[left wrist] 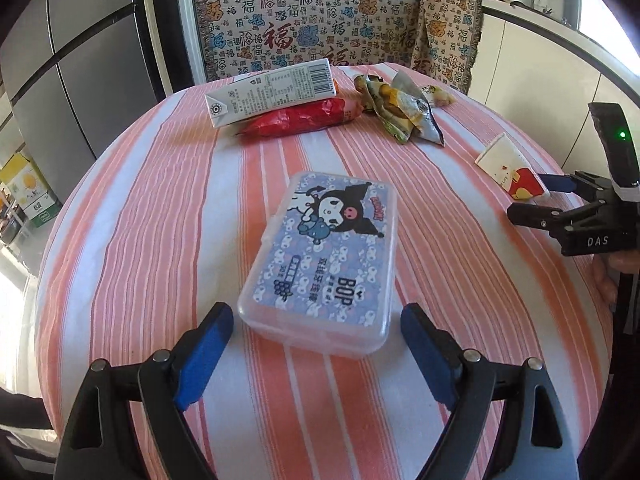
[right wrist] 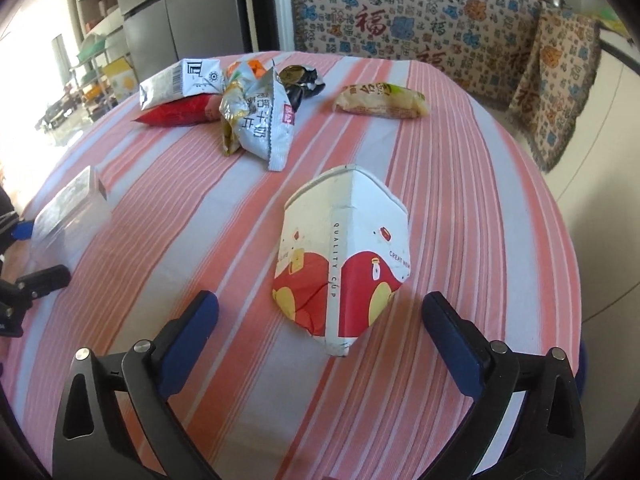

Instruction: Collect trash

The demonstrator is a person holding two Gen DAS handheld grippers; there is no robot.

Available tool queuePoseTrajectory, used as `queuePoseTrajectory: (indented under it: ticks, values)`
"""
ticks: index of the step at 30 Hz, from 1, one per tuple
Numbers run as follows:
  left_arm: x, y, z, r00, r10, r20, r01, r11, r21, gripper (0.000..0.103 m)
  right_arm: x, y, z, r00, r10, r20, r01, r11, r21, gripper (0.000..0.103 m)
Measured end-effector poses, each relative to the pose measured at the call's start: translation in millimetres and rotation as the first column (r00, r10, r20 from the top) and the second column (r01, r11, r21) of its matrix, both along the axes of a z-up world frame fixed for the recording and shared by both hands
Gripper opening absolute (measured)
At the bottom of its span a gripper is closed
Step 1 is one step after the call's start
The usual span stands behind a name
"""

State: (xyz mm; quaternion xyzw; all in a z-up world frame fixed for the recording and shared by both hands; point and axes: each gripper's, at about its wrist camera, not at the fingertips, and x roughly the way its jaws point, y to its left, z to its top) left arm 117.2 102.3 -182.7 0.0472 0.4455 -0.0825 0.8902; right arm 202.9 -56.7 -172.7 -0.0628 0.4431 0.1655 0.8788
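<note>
L gripper (left wrist: 316, 344) sat bottom of frame, jaws apart, plastic box (left wrist: 320, 260) just ahead, untouched. R gripper (right wrist: 320, 336) likewise spread wide at bottom, crushed paper cup (right wrist: 344, 256) lying between its tips, pads off it. Farther up the striped tablecloth (right wrist: 460, 200): silver wrapper (right wrist: 260, 120), red bag (left wrist: 300, 118), carton (left wrist: 272, 92).

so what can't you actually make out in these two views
- Plastic box, left wrist view: contents hidden by its printed lid; in the right wrist view it is blurred and glare-washed at the left edge.
- Flattened paper cup: underside hidden against the tablecloth.
- Red wrapper: partly covered by the milk carton.
</note>
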Motion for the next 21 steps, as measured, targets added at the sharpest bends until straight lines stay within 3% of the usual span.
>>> queuePoseTrajectory:
  ticks: [16,21]
  values:
    - [19.9,-9.7,0.4,0.997,-0.069,-0.033,0.069,0.998,-0.001,0.088,-0.5,-0.5,-3.6,1.0,0.003,-0.003,-0.003,1.0,-0.01,0.103]
    - [30.3,-18.5,0.9,0.995,-0.092,-0.036,0.092,0.996,-0.008,0.088,8.9,-1.0,1.2,0.996,0.019,-0.084,-0.022,0.999,-0.036,0.102]
